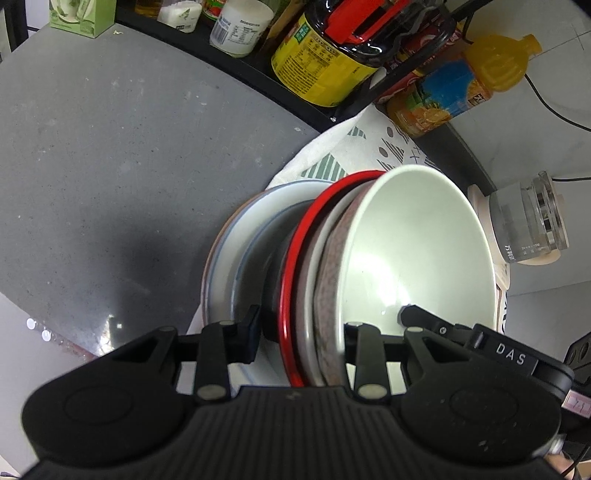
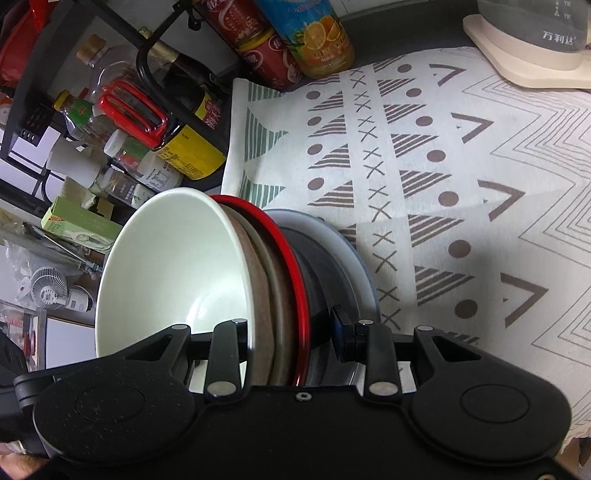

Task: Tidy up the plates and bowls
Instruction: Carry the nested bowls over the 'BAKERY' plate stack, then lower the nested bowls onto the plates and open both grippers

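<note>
A nested stack of bowls fills both views: a white bowl (image 1: 413, 251) (image 2: 173, 266) innermost, a speckled brown one (image 1: 330, 295) (image 2: 260, 295) around it, and a red-rimmed black bowl (image 1: 288, 280) (image 2: 295, 266) outermost. My left gripper (image 1: 301, 339) is shut on the stack's rim at one side. My right gripper (image 2: 288, 336) is shut on the rim at the opposite side, one finger inside the white bowl and the blue pad (image 2: 338, 326) on the black wall. Just beyond the stack lies a white plate with a blue rim (image 1: 236, 236) (image 2: 347, 254); whether they touch is hidden.
The plate rests on a patterned cloth (image 2: 424, 155) (image 1: 332, 155) over a grey counter (image 1: 110, 155). A black rack of bottles and jars (image 1: 325, 62) (image 2: 147, 122), an orange juice bottle (image 1: 454, 92) (image 2: 317, 33) and a kettle on a cream base (image 1: 528, 221) (image 2: 535, 48) stand around.
</note>
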Demonstrator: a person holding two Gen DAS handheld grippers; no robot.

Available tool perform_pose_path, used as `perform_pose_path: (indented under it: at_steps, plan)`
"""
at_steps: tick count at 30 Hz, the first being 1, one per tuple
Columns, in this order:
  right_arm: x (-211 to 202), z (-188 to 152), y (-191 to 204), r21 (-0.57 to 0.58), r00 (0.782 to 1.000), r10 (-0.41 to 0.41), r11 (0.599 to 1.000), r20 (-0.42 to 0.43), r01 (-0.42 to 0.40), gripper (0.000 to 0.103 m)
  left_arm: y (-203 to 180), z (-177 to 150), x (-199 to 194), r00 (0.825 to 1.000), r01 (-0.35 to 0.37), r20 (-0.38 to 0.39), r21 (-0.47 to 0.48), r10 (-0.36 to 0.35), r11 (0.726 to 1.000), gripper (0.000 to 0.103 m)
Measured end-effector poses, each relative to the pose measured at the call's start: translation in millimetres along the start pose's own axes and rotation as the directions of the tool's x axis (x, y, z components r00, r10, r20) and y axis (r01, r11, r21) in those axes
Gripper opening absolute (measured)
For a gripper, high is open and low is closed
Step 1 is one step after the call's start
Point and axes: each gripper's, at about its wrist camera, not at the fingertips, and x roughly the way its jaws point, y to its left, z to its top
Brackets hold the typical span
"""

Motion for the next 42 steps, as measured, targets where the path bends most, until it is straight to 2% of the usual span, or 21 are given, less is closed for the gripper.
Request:
perform_pose_path:
  at_steps: [16,18,20,21,23,26,31,34,39,42]
  plan:
    - [7.0,3.9,-5.9,0.038,1.000,-0.003,0.999,-0.015,0.004,0.034,2.7,2.3,9.3,1.000,0.006,-0.015,-0.006,-0.006,1.000,0.032]
    - [4.7,3.6,-6.0,0.039,1.000,-0.009,0.999,-0.005,0.009,0.039,-0.2,3.5,9.4,1.000,-0.020,-0.019,0.023,0.021,1.000,0.036]
    - [-0.1,3.7,-3.7,0.029,1.000,-0.001,1.000,0.007,0.000,0.053,-1.6,3.4,7.2,0.999,-0.036,-0.018,0.044,0.036,0.998,0.039]
    - [-3.7,3.2,-2.4,0.025,1.000,0.002,1.000,0.023,-0.002,0.057,-1.5,3.6,5.9,0.999,-0.031,-0.022,0.047,0.032,0.998,0.041]
    - [-10.1,2.5,0.5,0.011,0.999,-0.013,1.000,0.053,0.012,0.066,-1.2,3.7,2.3,1.000,-0.009,-0.028,0.056,0.011,0.998,0.055]
    - [-18.8,-0.5,2.3,0.015,0.996,-0.019,1.000,0.086,0.018,0.072,-2.9,3.0,-6.1,1.000,-0.013,-0.020,0.083,0.014,0.996,0.074]
    - [-38.6,-10.9,4.0,0.051,0.984,-0.031,0.998,0.176,0.022,0.080,-6.3,2.9,-18.0,1.000,-0.004,-0.005,0.157,0.005,0.988,0.076]
    - [-48.6,-17.9,3.7,0.081,0.974,-0.045,0.996,0.224,0.027,0.087,-9.8,4.7,-25.5,1.000,-0.018,0.022,0.218,0.013,0.976,0.081]
    - [-68.4,-32.3,3.5,0.118,0.957,-0.085,0.992,0.277,0.054,0.088,-19.0,8.8,-35.1,0.998,-0.038,0.050,0.297,0.025,0.954,0.081]
    - [-83.2,-42.9,3.3,0.105,0.941,-0.118,0.990,0.318,0.089,0.095,-24.8,9.8,-40.2,0.997,-0.042,0.079,0.327,0.017,0.944,0.082]
